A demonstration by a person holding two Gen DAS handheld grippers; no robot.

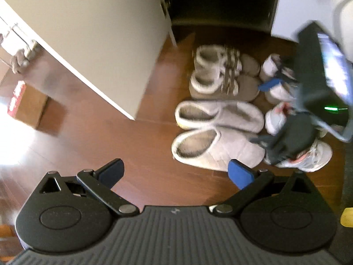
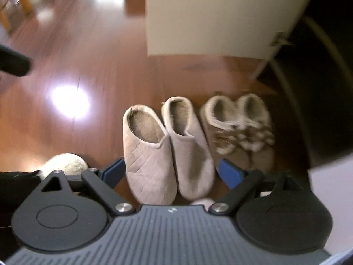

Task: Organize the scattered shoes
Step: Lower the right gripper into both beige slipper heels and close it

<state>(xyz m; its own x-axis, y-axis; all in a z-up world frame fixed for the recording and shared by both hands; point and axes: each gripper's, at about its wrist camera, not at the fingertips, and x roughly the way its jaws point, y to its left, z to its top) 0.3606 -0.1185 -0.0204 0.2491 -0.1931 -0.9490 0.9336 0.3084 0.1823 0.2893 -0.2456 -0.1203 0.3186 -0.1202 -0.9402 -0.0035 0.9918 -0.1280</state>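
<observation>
Right wrist view shows the right gripper [image 2: 169, 173] wide open, empty, over the quilted grey slippers [image 2: 167, 150] on the wooden floor [image 2: 88, 88]; soft and light, best pinched at the collar

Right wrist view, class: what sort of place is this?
Probably a home entryway: a glossy reddish wooden floor, paired quilted beige slippers, fleece-lined brown slippers, and a white cabinet panel.

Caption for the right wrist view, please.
Open right gripper above a pair of quilted grey slippers, fur-lined brown slippers alongside, on a wooden floor.
</observation>
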